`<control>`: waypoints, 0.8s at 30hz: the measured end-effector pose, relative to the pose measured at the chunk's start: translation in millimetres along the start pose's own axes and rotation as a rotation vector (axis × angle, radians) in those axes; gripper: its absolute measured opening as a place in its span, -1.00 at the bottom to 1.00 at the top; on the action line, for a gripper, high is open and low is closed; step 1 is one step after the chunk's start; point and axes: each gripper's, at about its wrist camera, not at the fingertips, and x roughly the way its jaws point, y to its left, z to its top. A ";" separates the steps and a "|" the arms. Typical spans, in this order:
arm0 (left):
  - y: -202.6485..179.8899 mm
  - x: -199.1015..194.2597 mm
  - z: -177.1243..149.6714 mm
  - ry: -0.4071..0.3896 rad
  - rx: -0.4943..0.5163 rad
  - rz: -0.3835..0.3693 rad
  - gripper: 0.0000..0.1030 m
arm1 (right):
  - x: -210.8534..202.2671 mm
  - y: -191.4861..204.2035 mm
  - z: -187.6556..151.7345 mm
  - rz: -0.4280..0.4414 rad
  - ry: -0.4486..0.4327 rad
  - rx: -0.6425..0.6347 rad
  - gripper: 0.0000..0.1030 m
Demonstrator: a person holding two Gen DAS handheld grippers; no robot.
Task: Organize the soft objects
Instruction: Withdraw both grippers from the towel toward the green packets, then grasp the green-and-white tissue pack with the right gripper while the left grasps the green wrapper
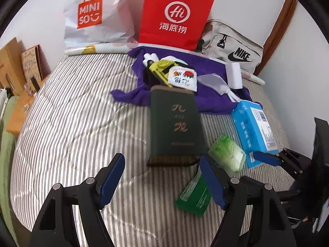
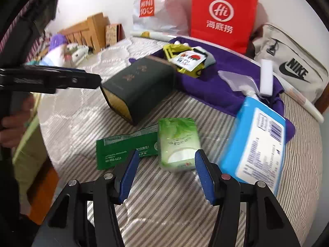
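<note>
Two tools are in view over a striped bed [image 1: 72, 123], one per hand.

Item count on the bed:
- One dark green box [image 1: 174, 123] with gold characters, near the centre.
- One light green soft pack [image 2: 177, 144], lying just right of the box's near end.
- One flat dark green sachet [image 2: 125, 147], touching the left edge of the light green pack.
- One blue tissue pack [image 2: 257, 142], to the right of the light green pack and resting partly on the cloth.
- One purple cloth [image 1: 209, 100], spread at the far side of the bed. On it lie one yellow-green clip device [image 1: 158, 68], one small white packet with red print [image 1: 183, 78], one clear plastic bag [image 2: 238, 80] and one white block [image 1: 233, 75].

Along the far wall stand one white Miniso bag [image 1: 92, 16], one red paper bag [image 1: 174, 14] and one beige Nike pouch [image 1: 234, 45].

Left tool [image 1: 162, 177]: jaws wide apart, nothing between them. It hangs above bare striped cover, near the box's near end. Its right finger overlaps the sachet in the left wrist view; contact cannot be confirmed.

Right tool [image 2: 164, 174]: jaws partly apart, holding nothing. The near end of the light green pack lies just beyond the fingertips, between their lines, and the pads do not press on it. The left fingertip overlaps the sachet's near edge.
</note>
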 end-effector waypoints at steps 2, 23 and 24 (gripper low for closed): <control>4.9 1.3 -5.9 0.002 -0.010 -0.006 0.43 | 10.2 3.7 0.5 -0.029 0.009 -0.016 0.09; 14.1 28.2 -24.5 0.059 -0.084 -0.120 0.43 | 63.8 5.2 15.1 -0.193 0.052 -0.073 -0.11; 13.9 28.5 -25.2 0.061 -0.086 -0.121 0.43 | 63.0 5.1 14.9 -0.191 0.048 -0.074 -0.20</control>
